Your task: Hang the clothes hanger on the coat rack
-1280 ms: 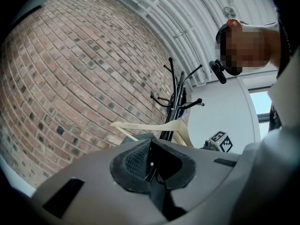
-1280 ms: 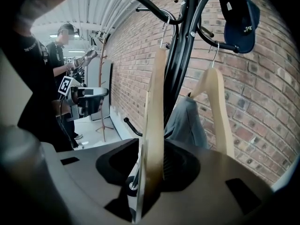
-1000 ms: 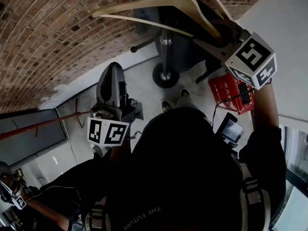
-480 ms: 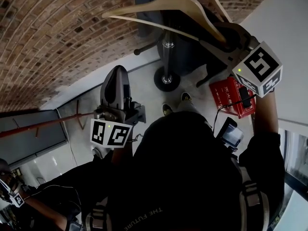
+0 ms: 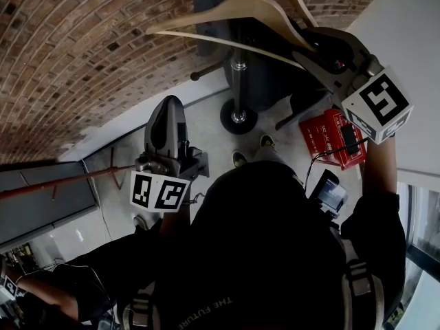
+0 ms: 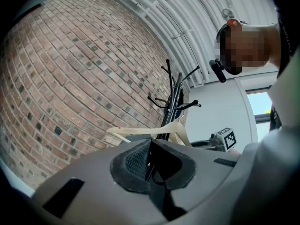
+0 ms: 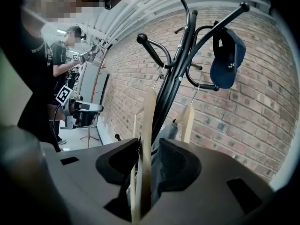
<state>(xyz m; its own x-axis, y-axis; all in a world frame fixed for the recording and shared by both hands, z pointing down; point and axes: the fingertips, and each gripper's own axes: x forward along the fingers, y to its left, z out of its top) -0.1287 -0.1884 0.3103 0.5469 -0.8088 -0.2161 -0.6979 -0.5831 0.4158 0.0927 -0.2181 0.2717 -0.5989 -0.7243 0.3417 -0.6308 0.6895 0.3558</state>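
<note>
A pale wooden clothes hanger (image 5: 234, 9) is held up high near the top of the black coat rack (image 5: 238, 74). My right gripper (image 5: 315, 43) is shut on one of its arms. In the right gripper view the hanger (image 7: 148, 125) stands edge-on between the jaws, just in front of the rack's pole and hooks (image 7: 180, 69). My left gripper (image 5: 167, 108) hangs lower at the left, apart from the hanger and shut on nothing. In the left gripper view, beyond the left gripper (image 6: 151, 157), the hanger (image 6: 140, 131) and the rack (image 6: 173, 90) show ahead.
A second wooden hanger (image 7: 188, 121) and a dark blue cap (image 7: 227, 60) hang on the rack's hooks. A brick wall (image 5: 82, 53) runs behind. A red box (image 5: 330, 137) lies on the floor by the rack's round base (image 5: 238, 117). Another person (image 7: 61, 64) stands far off.
My right gripper and the hanger have shifted a little to the right, staying close to the rack's top. The left gripper has hardly moved.
</note>
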